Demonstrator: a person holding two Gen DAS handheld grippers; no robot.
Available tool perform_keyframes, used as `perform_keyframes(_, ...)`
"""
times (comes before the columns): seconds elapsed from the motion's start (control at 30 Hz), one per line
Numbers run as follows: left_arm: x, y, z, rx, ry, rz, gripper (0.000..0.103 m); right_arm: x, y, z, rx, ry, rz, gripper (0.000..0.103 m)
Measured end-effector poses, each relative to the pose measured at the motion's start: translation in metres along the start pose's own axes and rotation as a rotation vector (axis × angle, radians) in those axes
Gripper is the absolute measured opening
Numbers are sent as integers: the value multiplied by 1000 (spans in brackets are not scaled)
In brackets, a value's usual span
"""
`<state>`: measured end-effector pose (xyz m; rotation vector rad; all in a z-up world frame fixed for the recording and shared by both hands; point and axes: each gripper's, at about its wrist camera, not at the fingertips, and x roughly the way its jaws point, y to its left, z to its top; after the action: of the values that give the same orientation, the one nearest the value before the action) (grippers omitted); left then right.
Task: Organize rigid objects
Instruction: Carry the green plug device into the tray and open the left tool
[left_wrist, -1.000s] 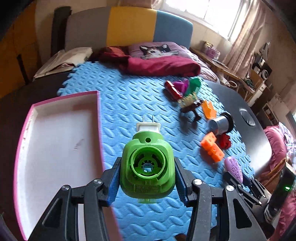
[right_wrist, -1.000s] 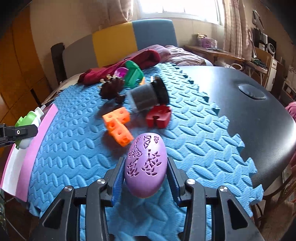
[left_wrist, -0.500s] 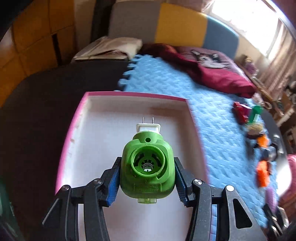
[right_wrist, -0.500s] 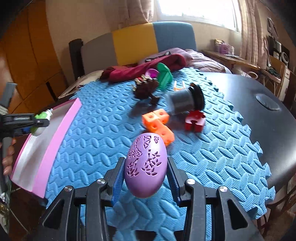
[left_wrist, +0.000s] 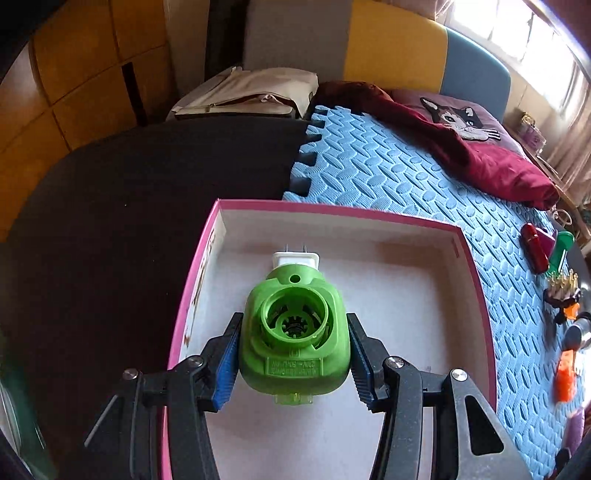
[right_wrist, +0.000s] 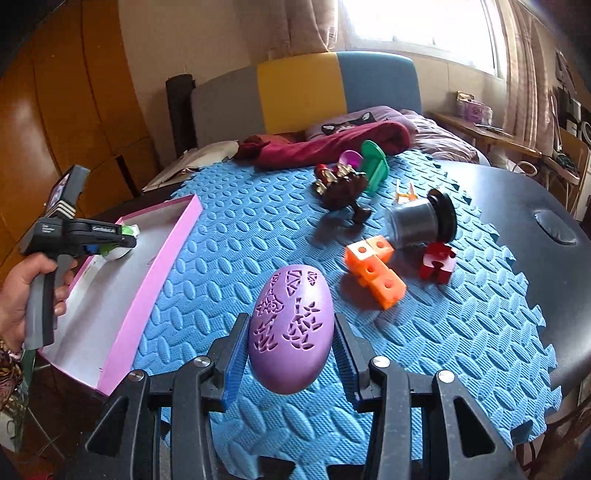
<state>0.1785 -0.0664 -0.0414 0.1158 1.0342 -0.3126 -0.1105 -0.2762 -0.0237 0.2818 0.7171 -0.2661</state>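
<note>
**Both tools loaded, left one over the pink box**

The left tool (left_wrist: 293, 360) is clamped on a green plug-in device (left_wrist: 293, 341), its blue pads pressing both flanks, the white plug end pointing away from the camera; the device hangs over the white floor of the pink-rimmed box (left_wrist: 476, 280), nearer the box's left wall than its right; whether it touches the floor cannot be told. The right tool (right_wrist: 290, 354) is clamped on a purple perforated egg (right_wrist: 291, 328), held above the blue foam mat (right_wrist: 229, 236) to the right of the box; beyond the egg, further from the box, lie orange cubes (right_wrist: 375, 275), a red block (right_wrist: 437, 262), a grey spool (right_wrist: 421, 221) on its side, a dark brown figure (right_wrist: 341, 190) and a green piece (right_wrist: 375, 164); the mat covers part of the dark tabletop (right_wrist: 517, 206); a hand (right_wrist: 18, 291) grips the left tool's handle at the box's left side.
</note>
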Motion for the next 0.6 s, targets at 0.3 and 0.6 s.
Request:
perform_keyframes(0.3, -19, 10, 0, -26, -70, 62, 69, -1, 11, 6, -24, -14, 17, 44)
perform_keyframes(0.6, -50, 14, -28, -64, -94, -17, 71, 5, 37, 22, -73, -27, 80, 44)
